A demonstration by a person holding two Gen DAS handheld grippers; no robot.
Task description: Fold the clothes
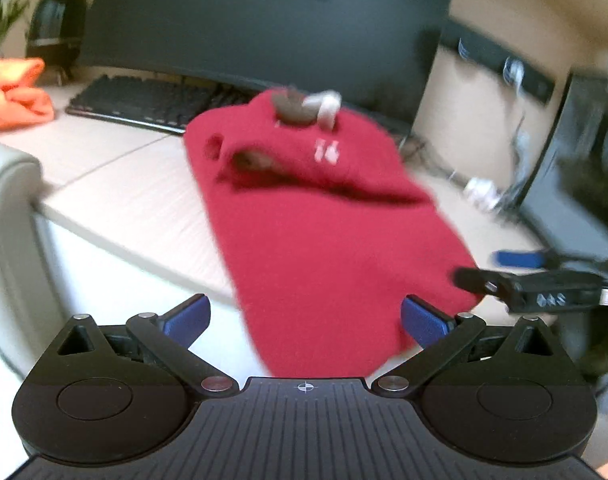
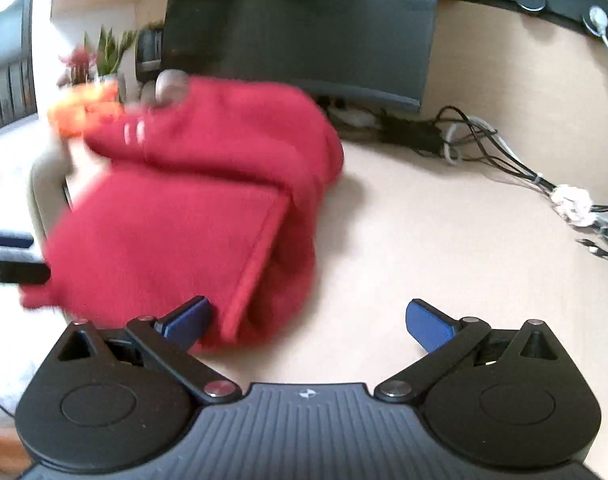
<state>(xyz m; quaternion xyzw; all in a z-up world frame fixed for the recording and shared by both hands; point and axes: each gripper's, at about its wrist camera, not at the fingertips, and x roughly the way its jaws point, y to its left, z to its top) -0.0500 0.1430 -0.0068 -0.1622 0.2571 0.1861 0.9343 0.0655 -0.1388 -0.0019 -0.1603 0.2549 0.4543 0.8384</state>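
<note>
On the pale wooden desk (image 1: 115, 196) in the left wrist view, a red fleece garment (image 1: 320, 232) lay partly folded, its top half doubled over toward the camera and its lower edge hanging past the desk's near edge. White markings showed on its chest, blurred beyond reading. The left gripper (image 1: 306, 318) was spread wide with nothing between its blue-padded fingers (image 1: 187, 316), its right pad just beside the garment's lower corner. At the right edge, the other black tool (image 1: 516, 284) reached in toward the garment's hem. Behind the garment stood a large dark monitor (image 1: 263, 20) with a black keyboard (image 1: 143, 100) under it, and an orange cloth (image 1: 15, 96) lay at the far left.

From the right wrist view, the same red garment (image 2: 191, 200) sat left of centre on the desk (image 2: 444, 240), a flat folded panel lying over a bunched layer beneath. The right gripper (image 2: 310, 320) was also wide open and empty, its left finger close against the garment's near edge; the blur hid whether they touched. A tangle of dark cables (image 2: 504, 156) ran along the back of the desk at the right, below the monitor (image 2: 304, 20).
</note>
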